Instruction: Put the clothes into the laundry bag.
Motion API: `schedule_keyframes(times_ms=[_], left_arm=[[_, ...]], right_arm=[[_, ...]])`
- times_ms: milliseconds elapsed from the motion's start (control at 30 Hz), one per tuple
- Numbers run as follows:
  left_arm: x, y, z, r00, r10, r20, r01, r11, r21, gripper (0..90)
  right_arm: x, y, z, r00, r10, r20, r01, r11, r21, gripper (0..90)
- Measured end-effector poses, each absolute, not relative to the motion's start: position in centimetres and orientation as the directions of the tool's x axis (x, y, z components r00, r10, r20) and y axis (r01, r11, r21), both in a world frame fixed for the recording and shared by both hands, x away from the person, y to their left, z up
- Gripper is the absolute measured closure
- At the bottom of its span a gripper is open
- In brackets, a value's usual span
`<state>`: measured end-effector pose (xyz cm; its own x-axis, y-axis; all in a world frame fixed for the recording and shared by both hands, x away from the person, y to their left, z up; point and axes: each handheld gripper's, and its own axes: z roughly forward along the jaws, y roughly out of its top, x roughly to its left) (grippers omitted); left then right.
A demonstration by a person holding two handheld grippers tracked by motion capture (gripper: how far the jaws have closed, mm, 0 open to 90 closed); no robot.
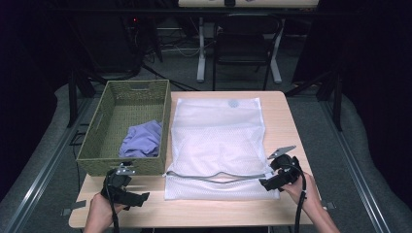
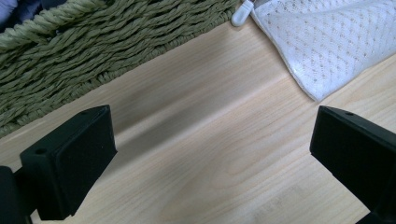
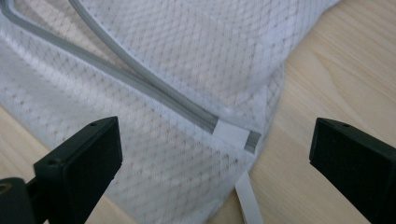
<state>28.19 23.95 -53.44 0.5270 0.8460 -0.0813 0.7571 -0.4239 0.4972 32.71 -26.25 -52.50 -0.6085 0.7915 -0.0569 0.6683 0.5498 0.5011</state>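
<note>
Jaws stand wide apart and hold nothing on both tools: the left gripper [image 1: 127, 194] hovers over bare wood just in front of the woven basket [image 1: 97, 145], and the right gripper [image 1: 278, 175] sits at the near right corner of the white mesh bag [image 1: 218, 141], over the end of its grey zipper [image 3: 154, 88]. The bag lies flat mid-table beside the basket, which holds a purple cloth [image 1: 142, 139]. The wooden table [image 1: 286, 121] shows a bare strip along its near and right edges, with dark floor and a chair [image 1: 243, 43] beyond.

Left gripper [image 1: 127, 193]: black body, grey three-cornered plate on top, black cable trailing. Right gripper [image 1: 281, 173]: same build. Fingers [image 2: 70, 161] black, blocky, flat-padded, small screw hole near tip. Forearms bare.
</note>
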Motion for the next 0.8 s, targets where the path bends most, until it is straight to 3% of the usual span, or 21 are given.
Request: schedule_keyframes(times_ms=[800], left_arm=[[28.2,23.9,-53.5,0.540,0.838,-0.080,0.750,-0.436,0.497,0.3]], right_arm=[[36.4,-20.2,-53.3,-0.692,0.719,-0.072,0.608,0.633,0.479,4.7]])
